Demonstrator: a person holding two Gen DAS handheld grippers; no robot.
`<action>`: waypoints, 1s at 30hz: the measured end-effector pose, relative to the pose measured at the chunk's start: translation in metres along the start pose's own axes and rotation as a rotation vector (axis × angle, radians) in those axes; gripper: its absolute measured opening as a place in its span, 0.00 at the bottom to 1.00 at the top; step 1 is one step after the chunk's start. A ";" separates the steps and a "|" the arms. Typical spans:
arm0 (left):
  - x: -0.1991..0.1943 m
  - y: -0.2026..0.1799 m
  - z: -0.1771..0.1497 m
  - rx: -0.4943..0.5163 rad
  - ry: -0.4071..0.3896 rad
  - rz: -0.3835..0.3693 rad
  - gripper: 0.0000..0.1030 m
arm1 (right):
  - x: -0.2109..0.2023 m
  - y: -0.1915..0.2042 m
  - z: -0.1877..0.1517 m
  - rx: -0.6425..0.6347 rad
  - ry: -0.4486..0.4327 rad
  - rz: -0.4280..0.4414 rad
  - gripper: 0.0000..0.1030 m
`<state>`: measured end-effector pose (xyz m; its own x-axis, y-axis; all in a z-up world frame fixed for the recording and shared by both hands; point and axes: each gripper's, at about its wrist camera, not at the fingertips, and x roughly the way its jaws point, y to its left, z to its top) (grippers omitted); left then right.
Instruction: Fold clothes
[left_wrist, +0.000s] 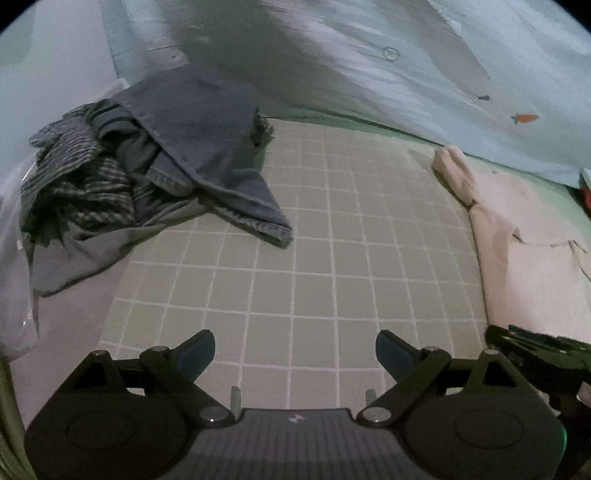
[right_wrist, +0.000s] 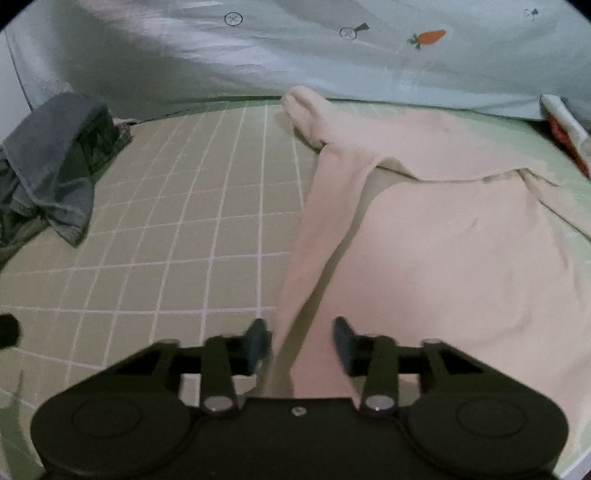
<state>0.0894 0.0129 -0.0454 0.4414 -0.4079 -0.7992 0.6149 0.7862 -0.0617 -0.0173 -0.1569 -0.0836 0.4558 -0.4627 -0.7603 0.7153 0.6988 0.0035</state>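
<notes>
A pale pink long-sleeved top (right_wrist: 443, 240) lies spread flat on the right side of the green grid sheet (right_wrist: 166, 221); it also shows in the left wrist view (left_wrist: 535, 240). Its left sleeve (right_wrist: 314, 221) runs down to my right gripper (right_wrist: 301, 339). The jaws stand partly apart with the sleeve's lower end lying flat between them, not pinched. My left gripper (left_wrist: 295, 350) is wide open over the bare sheet (left_wrist: 332, 240), holding nothing. A black part of the other gripper shows at the right edge of the left wrist view.
A heap of dark clothes (left_wrist: 147, 166), denim and striped knit, lies at the left (right_wrist: 48, 166). A light blue quilt with carrot print (right_wrist: 332, 55) is bunched along the back (left_wrist: 406, 74). Something red and white (right_wrist: 561, 122) sits at the far right.
</notes>
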 end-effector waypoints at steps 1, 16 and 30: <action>0.000 0.001 0.001 -0.008 0.000 0.001 0.91 | 0.000 -0.001 0.001 -0.002 -0.001 0.016 0.12; 0.008 -0.076 0.010 -0.056 -0.002 -0.041 0.91 | -0.037 -0.094 0.031 0.052 -0.072 0.139 0.03; 0.001 -0.155 0.002 -0.081 0.007 0.073 0.91 | 0.014 -0.145 0.014 -0.184 0.078 0.187 0.07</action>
<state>-0.0043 -0.1096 -0.0354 0.4783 -0.3452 -0.8075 0.5260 0.8489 -0.0513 -0.1075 -0.2722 -0.0858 0.5241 -0.2776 -0.8052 0.5107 0.8590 0.0363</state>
